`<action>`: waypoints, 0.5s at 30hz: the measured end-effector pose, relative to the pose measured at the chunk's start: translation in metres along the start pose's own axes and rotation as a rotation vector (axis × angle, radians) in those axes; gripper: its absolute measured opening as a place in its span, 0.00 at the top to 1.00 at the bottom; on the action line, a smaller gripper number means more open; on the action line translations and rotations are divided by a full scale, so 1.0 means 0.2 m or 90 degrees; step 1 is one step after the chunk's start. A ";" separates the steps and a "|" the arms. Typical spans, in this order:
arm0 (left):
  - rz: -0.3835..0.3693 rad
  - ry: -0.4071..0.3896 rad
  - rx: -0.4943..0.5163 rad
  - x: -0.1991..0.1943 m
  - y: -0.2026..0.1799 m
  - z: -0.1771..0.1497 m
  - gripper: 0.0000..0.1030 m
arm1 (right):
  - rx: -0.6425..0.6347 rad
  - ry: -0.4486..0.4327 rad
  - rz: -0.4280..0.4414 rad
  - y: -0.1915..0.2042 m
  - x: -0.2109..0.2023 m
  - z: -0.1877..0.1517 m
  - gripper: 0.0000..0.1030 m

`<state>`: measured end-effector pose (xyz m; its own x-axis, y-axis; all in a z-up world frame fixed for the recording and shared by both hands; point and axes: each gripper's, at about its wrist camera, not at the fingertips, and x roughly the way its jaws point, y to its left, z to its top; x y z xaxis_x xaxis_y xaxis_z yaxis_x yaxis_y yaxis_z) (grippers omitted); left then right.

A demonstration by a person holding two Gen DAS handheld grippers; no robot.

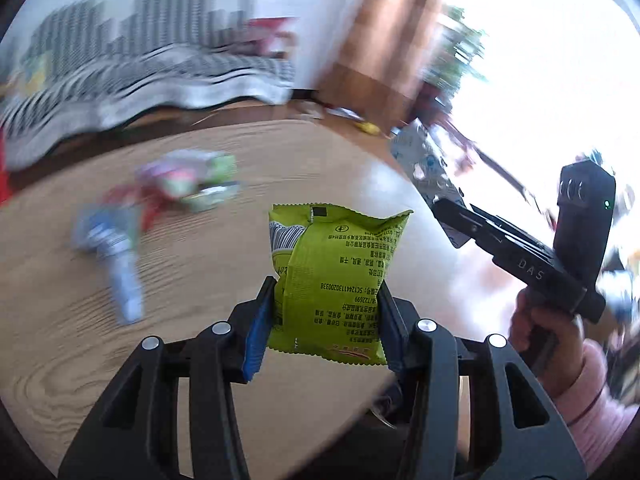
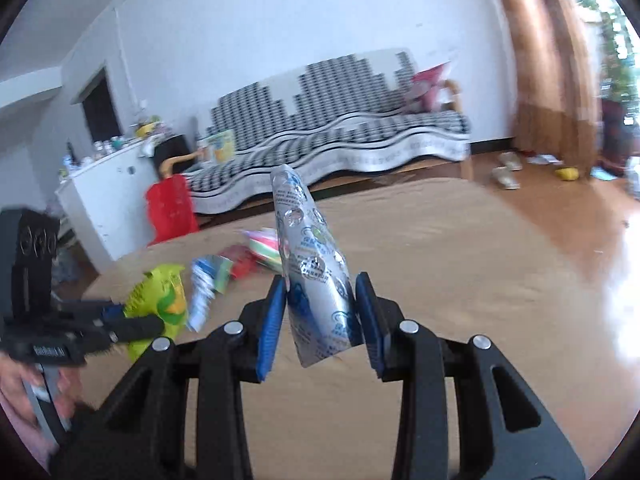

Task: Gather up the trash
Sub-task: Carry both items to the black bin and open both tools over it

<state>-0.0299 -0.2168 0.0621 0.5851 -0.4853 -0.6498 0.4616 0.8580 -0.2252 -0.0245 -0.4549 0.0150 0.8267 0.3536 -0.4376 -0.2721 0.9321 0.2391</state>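
My left gripper (image 1: 326,320) is shut on a lime-green snack packet (image 1: 336,276), held upright above the wooden table (image 1: 200,280). In the right wrist view the same green packet (image 2: 160,304) shows at the left, in the left gripper (image 2: 132,326). My right gripper (image 2: 320,312) is shut on a silver foil wrapper (image 2: 316,276) with blue print, standing up between its blue pads. The right gripper (image 1: 452,220) also shows in the left wrist view at the right, with the silver wrapper (image 1: 424,168) in it. Several more wrappers (image 1: 160,196) lie blurred on the table.
A black-and-white patterned sofa (image 2: 340,132) stands behind the table. A red bin (image 2: 170,208) and a white cabinet (image 2: 108,192) are at the left. Slippers (image 2: 506,176) and small items lie on the wooden floor at the right. A hand in a pink sleeve (image 1: 580,372) holds the right gripper.
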 end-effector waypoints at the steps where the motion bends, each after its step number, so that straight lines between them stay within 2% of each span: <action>1: -0.007 0.012 0.038 0.04 -0.14 0.00 0.55 | 0.017 0.013 -0.012 -0.09 -0.07 -0.06 0.65; 3: -0.046 0.059 0.074 0.15 -0.34 -0.02 0.55 | 0.069 0.052 -0.042 -0.30 -0.20 -0.23 0.65; 7: -0.155 0.221 0.087 0.49 -0.64 -0.19 0.55 | 0.158 0.120 -0.078 -0.55 -0.31 -0.57 0.65; 11: -0.152 0.295 0.091 0.69 -0.75 -0.35 0.55 | 0.218 0.155 -0.075 -0.66 -0.35 -0.80 0.65; 15: -0.148 0.331 0.091 0.80 -0.77 -0.40 0.55 | 0.268 0.152 -0.050 -0.72 -0.36 -0.88 0.66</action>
<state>-0.0609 -0.4130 -0.0654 0.0707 -0.4804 -0.8742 0.6452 0.6904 -0.3272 -0.1320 -0.6000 -0.1409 0.6875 0.3378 -0.6429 0.0504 0.8610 0.5062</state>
